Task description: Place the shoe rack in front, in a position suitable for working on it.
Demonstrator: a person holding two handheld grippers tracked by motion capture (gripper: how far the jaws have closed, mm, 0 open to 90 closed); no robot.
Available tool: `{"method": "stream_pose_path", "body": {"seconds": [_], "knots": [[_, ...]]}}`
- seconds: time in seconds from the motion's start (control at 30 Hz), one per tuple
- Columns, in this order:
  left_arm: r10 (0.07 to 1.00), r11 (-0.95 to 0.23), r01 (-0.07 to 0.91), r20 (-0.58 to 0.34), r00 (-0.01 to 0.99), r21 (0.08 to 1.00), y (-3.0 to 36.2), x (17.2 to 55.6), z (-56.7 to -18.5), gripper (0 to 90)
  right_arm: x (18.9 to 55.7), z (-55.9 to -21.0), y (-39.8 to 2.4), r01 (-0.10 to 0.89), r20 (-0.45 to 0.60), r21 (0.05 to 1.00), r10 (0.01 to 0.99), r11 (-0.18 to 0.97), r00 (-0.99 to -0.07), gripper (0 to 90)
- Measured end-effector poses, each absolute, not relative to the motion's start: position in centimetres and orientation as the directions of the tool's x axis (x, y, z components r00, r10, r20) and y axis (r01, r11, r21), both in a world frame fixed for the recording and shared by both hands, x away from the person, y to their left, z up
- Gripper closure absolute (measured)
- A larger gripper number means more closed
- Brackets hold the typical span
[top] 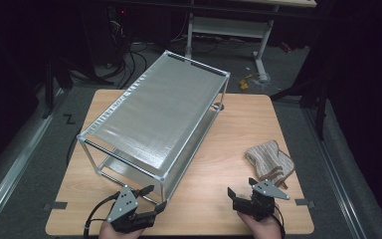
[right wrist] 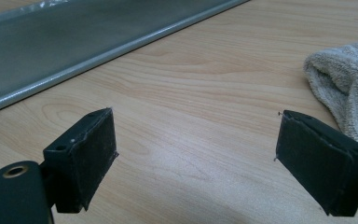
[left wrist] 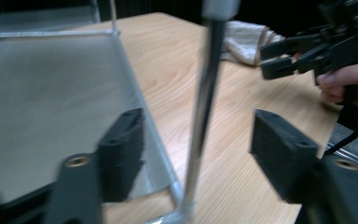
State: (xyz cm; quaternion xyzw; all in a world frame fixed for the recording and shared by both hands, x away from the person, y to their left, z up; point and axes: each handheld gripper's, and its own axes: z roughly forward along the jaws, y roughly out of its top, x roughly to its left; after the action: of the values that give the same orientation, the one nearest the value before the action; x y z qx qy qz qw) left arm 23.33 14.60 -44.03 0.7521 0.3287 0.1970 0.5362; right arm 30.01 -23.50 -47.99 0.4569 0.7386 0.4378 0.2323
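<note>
1. The left gripper [top: 155, 197] sits at about 7 o'clock on the wooden table [top: 238, 149], at the near corner of the metal shelf rack [top: 154, 114].
2. In the left gripper view its jaws stand apart on either side of the rack's upright corner post [left wrist: 205, 112], and neither pad touches it (the picture is blurred, but gaps show on both sides).
3. The rack lies slantwise from the table's middle toward 11 o'clock, its lower shelf [left wrist: 51, 102] just beside the left jaw.
4. The right gripper [top: 239, 190] hovers at about 5 o'clock, jaws wide apart with bare wood between them.
5. A folded towel [top: 270, 162] lies at about 4 o'clock, near the right gripper.
</note>
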Motion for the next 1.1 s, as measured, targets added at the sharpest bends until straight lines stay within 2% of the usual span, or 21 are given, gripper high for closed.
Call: {"method": "stream_pose_path", "body": {"seconds": [0.1, 0.17, 0.27, 0.5, 0.73, 1.1], "knots": [[0.702, -0.225, 0.271, -0.037, 0.711, 0.936, 13.8, 23.1, -43.8, 50.3, 30.0, -48.0, -23.4, 0.469, 0.055, 0.859, 0.874, 0.206, -0.483, 12.3], [0.701, -0.234, 0.266, -0.028, 0.713, 0.935, 13.6, 23.1, -43.8, 52.4, 30.0, -48.1, -23.4, 0.469, 0.055, 0.859, 0.873, 0.206, -0.485, 12.4], [0.709, -0.244, 0.253, -0.006, 0.705, 0.936, 13.1, 23.1, -43.8, 63.7, 30.0, -48.2, -23.3, 0.474, 0.057, 0.856, 0.872, 0.208, -0.486, 13.3], [0.73, -0.259, 0.229, 0.035, 0.683, 0.938, 13.3, 23.1, -43.9, 79.7, 30.0, -48.3, -23.3, 0.479, 0.059, 0.851, 0.868, 0.214, -0.492, 13.8], [0.738, -0.25, 0.237, 0.026, 0.675, 0.939, 14.5, 22.9, -43.9, 79.9, 30.0, -48.3, -23.3, 0.477, 0.056, 0.851, 0.866, 0.219, -0.497, 13.9], [0.797, -0.231, 0.268, 0.024, 0.604, 0.936, 18.0, 21.5, -43.8, 80.0, 30.8, -48.1, -22.1, 0.468, 0.058, 0.851, 0.844, 0.237, -0.533, 14.2]]}}
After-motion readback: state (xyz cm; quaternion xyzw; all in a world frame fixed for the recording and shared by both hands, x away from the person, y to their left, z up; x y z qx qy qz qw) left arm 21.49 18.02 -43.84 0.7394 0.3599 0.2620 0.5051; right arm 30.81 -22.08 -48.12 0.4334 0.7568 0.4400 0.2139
